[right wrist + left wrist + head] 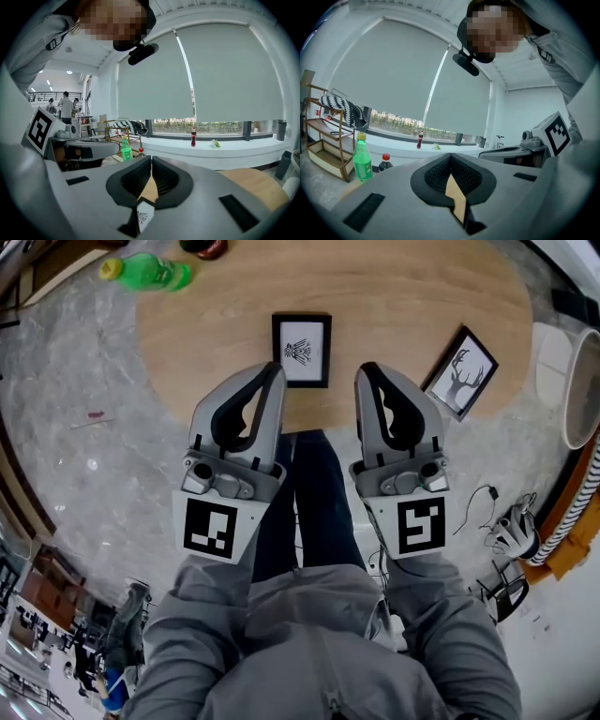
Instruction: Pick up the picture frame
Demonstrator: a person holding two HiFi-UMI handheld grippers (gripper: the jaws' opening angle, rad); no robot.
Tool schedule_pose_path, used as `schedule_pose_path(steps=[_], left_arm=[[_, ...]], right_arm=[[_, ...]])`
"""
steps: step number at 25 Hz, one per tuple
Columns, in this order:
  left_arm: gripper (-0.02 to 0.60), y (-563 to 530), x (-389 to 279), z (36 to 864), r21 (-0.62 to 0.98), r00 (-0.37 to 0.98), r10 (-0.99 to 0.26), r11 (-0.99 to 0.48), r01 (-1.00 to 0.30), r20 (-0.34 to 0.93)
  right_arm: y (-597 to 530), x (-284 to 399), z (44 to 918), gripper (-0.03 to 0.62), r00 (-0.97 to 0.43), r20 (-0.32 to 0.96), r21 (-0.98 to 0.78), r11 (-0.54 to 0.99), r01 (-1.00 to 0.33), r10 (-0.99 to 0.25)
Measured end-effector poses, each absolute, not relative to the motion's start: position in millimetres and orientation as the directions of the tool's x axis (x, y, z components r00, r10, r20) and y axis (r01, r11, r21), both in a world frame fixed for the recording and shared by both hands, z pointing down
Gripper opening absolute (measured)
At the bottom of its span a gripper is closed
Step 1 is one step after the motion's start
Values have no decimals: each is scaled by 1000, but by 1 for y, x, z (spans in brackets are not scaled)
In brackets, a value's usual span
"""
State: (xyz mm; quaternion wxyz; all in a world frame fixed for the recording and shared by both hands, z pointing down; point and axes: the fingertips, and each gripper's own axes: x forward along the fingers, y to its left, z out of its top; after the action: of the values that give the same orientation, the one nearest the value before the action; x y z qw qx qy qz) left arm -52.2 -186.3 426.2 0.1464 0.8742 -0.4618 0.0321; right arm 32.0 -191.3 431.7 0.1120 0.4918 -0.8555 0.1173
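A black picture frame (301, 350) with a white print lies flat on the oval wooden table (394, 296), near its front edge. A second black frame (461, 372) with an antler print lies tilted at the table's right edge. My left gripper (272, 373) hovers just in front of the first frame's lower left corner, and its jaws are shut on nothing (451, 157). My right gripper (367, 373) hangs to the right of that frame, also shut and empty (151, 159). A corner of the frame (140, 218) shows through the slot below the right jaws.
A green bottle (150, 271) and a dark cola bottle (204, 247) stand at the table's far left. A white round object (581, 381) sits right of the table. A wooden shelf (326, 140) stands to the left. The person's legs (309, 493) are between the grippers.
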Motion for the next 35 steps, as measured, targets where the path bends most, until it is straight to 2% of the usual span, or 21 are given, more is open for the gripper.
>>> schedule_pose_path(steps=[26, 30, 35], left_arm=[[17, -180, -59, 548, 302, 558, -751, -473, -828, 352], [17, -178, -60, 562, 315, 555, -743, -461, -830, 376], [17, -177, -64, 573, 324, 550, -737, -449, -833, 394]], right_arm=[[-179, 40, 537, 32, -468, 437, -129, 461, -878, -769], [-173, 41, 559, 32, -460, 500, -138, 456, -879, -734], [-179, 37, 572, 32, -456, 495, -146, 447, -883, -739]])
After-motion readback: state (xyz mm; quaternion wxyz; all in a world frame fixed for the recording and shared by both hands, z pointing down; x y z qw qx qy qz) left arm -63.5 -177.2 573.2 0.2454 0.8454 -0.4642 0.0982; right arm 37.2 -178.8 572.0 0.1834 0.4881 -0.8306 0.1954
